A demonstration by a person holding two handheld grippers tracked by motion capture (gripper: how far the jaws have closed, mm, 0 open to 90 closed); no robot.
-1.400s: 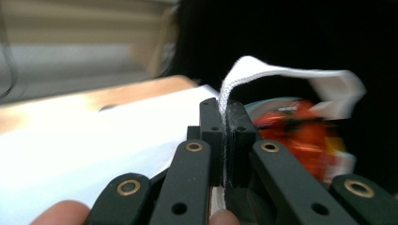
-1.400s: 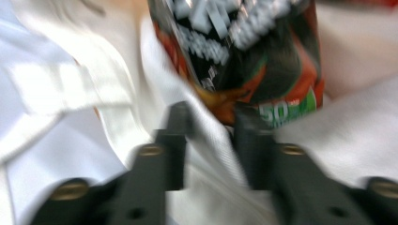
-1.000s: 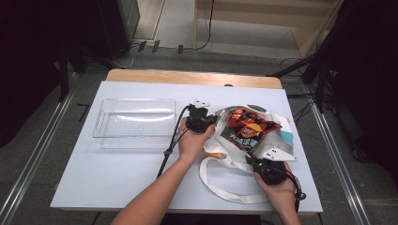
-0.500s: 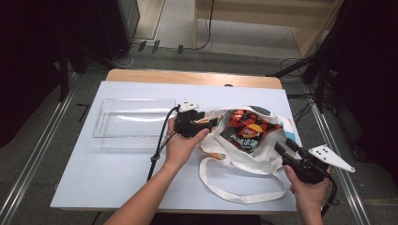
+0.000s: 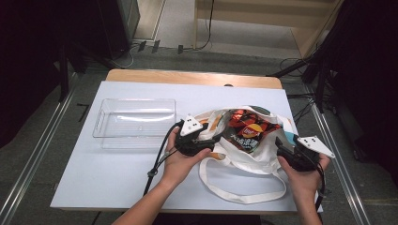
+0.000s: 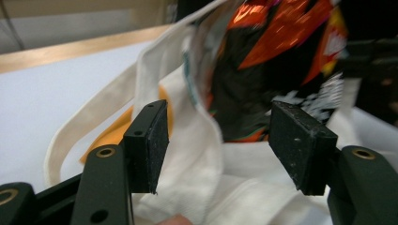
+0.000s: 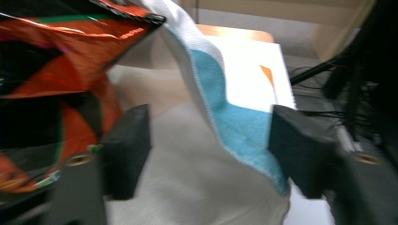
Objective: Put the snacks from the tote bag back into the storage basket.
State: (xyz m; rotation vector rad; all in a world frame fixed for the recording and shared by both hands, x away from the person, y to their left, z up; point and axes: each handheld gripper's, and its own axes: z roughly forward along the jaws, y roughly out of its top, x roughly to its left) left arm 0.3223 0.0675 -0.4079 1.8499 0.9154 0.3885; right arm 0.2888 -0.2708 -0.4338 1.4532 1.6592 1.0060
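A white cloth tote bag (image 5: 253,161) lies on the table with a red and black chip bag (image 5: 248,129) showing in its mouth. My left gripper (image 5: 212,139) is at the bag's left rim. In the left gripper view the left gripper (image 6: 220,140) is open, with the white rim (image 6: 199,154) and the chip bag (image 6: 263,70) between the pads. My right gripper (image 5: 281,146) is at the bag's right side. The right gripper view shows the right gripper (image 7: 211,150) open around a fold of cloth with a blue patch (image 7: 234,117), the chip bag (image 7: 51,61) at its left.
A clear plastic tray (image 5: 133,123) stands empty on the left half of the white table (image 5: 108,173). The bag's long strap (image 5: 244,197) loops toward the front edge. Cables and stands crowd the floor past the table's right side (image 5: 328,93).
The right gripper left the bag's front edge, swung out to the right, and now sits at the bag's right side. The left gripper drew slightly nearer along the left rim.
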